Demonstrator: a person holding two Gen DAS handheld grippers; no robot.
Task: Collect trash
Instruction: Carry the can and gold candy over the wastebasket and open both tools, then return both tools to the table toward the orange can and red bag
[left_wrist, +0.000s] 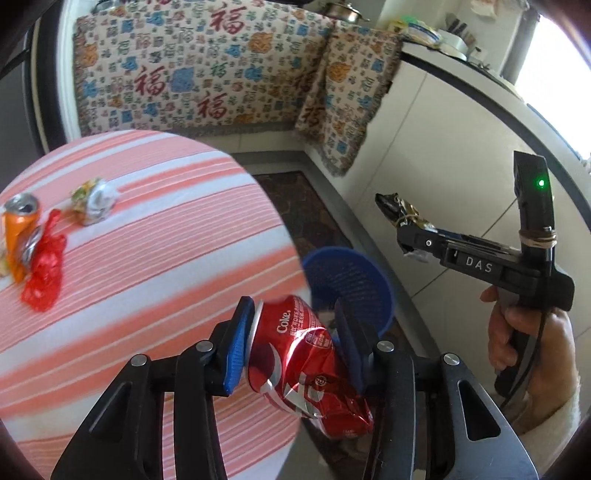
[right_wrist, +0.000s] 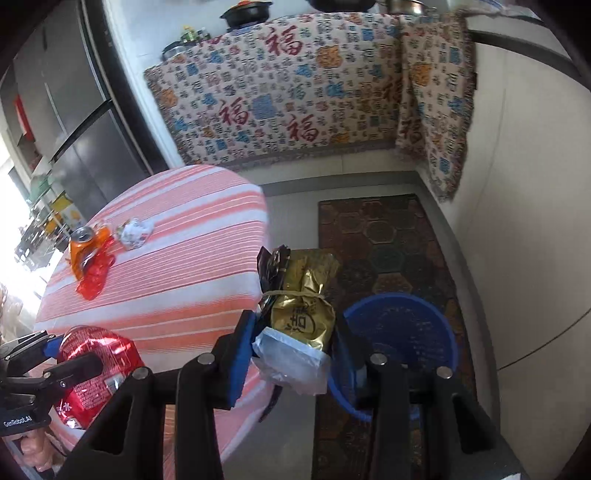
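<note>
Left wrist: I've got left tool (left_wrist: 295, 343) pinching crushed Coke can (left_wrist: 306, 365), right tool (right_wrist: 295, 343) pinching gold packet (right_wrist: 303, 306), neither binned in blue basket (right_wrist: 436, 321); orange can (left_wrist: 16, 240), red wrapper (left_wrist: 44, 273), foil wad (left_wrist: 94, 201) left on surface (left_wrist: 155, 236).

Round table (right_wrist: 192, 295) with trash; floor beside it.
On the striped tablecloth, an orange can (right_wrist: 83, 251) touches a red bag (right_wrist: 96, 275); a crumpled wrapper (right_wrist: 133, 232) lies near the can. On the floor by the table: blue basket (right_wrist: 439, 332), rug (right_wrist: 388, 240).

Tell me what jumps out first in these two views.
A crushed red Coke can sits clamped in the left tongs, and a gold packet in the right tongs, both near a blue bin on the floor. An orange can and wrappers lie on the striped table.
</note>
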